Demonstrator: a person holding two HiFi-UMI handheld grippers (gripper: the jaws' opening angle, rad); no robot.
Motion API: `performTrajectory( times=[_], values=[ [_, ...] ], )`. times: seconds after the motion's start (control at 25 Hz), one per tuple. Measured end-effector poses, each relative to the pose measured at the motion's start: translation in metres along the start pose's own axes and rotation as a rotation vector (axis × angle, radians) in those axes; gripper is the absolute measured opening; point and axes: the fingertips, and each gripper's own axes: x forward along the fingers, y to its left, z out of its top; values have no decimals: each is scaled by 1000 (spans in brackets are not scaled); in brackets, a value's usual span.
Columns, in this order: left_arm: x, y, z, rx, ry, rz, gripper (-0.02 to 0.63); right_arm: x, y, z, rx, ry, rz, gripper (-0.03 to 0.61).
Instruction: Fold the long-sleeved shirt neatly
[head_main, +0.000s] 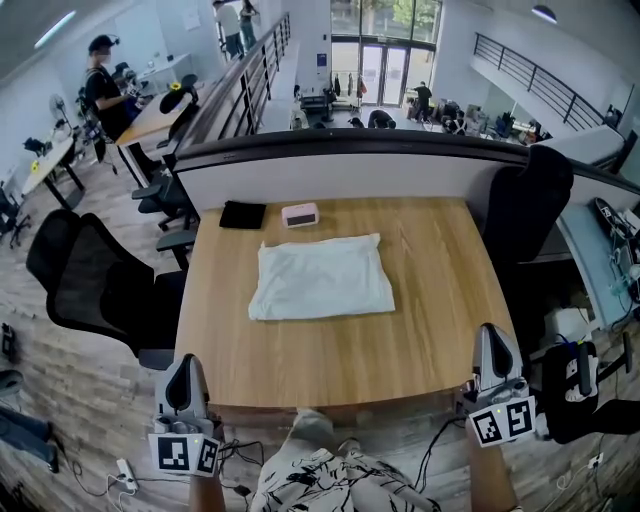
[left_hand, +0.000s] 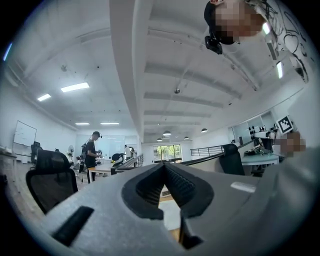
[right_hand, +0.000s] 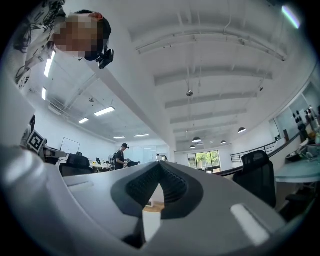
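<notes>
A white shirt (head_main: 322, 277), folded into a compact rectangle, lies on the wooden table (head_main: 420, 330) a little back of its middle. My left gripper (head_main: 184, 379) is off the table's near left corner, jaws shut with nothing between them. My right gripper (head_main: 494, 352) is by the near right corner, also shut and empty. Both are well apart from the shirt. In the left gripper view the closed jaws (left_hand: 164, 172) point level across the room, and a strip of white shirt (left_hand: 172, 212) shows below them. The right gripper view shows closed jaws (right_hand: 159, 170) angled slightly upward.
A black flat object (head_main: 243, 215) and a small pink box (head_main: 300, 214) sit at the table's back edge by a low partition (head_main: 400, 165). Black office chairs stand at the left (head_main: 95, 285) and right (head_main: 525, 205). People work at desks in the background.
</notes>
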Motion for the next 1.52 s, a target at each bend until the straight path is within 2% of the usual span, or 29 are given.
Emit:
performTrajectory(
  times=[0.24,0.36,0.52,0.68,0.8,0.92,0.96,1.04,1.08,1.2,1.32,1.52],
  values=[
    [-23,-8,-11,-2,20,19,-2,-25,3,-2,-15,27,0,6],
    [-18,-13,-18,61,42,-17,0,-28,4,-9,-18,49,12,6],
    [26,-14,-18,241,63,-103,0,-5,5,-22,-107,82,40,6],
    [81,-16,-18,276,43,-189,0,32,8,-27,-209,47,91,6],
    [135,-10,-46,309,107,-248,2,72,13,-44,-284,73,162,6],
    [193,1,-79,425,179,-290,19,124,8,-81,-348,173,196,8],
    [213,3,-94,456,217,-322,53,142,6,-94,-365,213,213,21],
    [253,11,-130,511,310,-397,203,180,2,-124,-414,289,263,121],
    [274,17,-150,554,352,-431,224,200,0,-141,-451,330,293,148],
    [332,40,-208,707,457,-533,235,260,-10,-204,-603,462,395,258],
    [368,45,-262,739,554,-631,229,297,-24,-268,-748,592,489,265],
    [408,50,-342,769,670,-723,230,344,-33,-374,-835,765,611,250]
  ],
)
